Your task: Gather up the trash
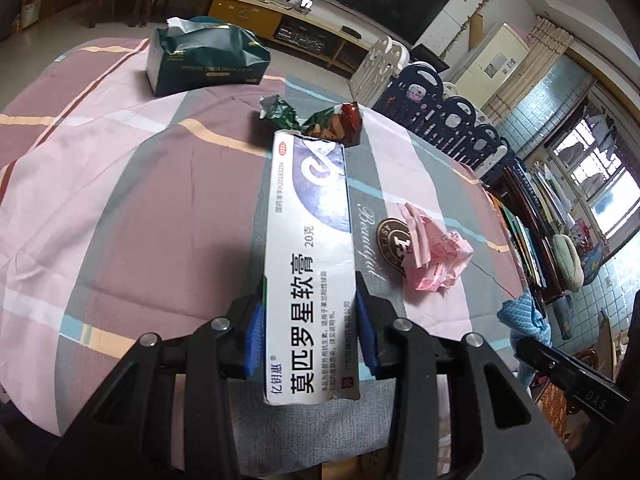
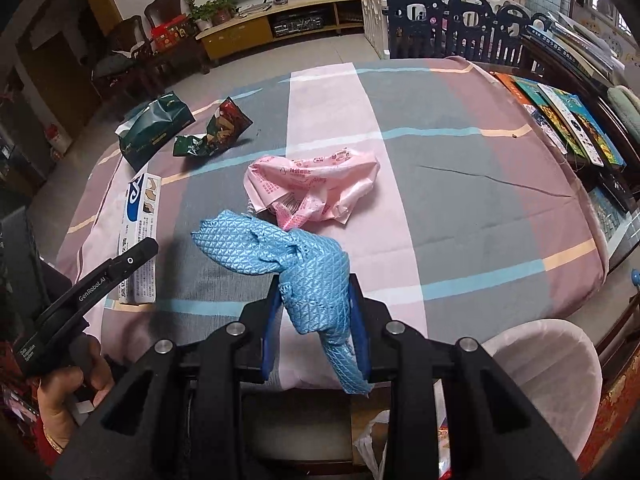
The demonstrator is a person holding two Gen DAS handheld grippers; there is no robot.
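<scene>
Ointment box (image 1: 310,264) near end cut off by left gripper (image 1: 310,320), clamped between its pads; right gripper (image 2: 316,316) grips blue cloth (image 2: 296,264).

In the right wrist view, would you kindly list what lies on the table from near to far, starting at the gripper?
Blue cloth in the right gripper → pink plastic bag → crumpled snack wrappers → green tissue pack.

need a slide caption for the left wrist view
Left gripper clamps an ointment box over the table, wrappers beyond.
</scene>
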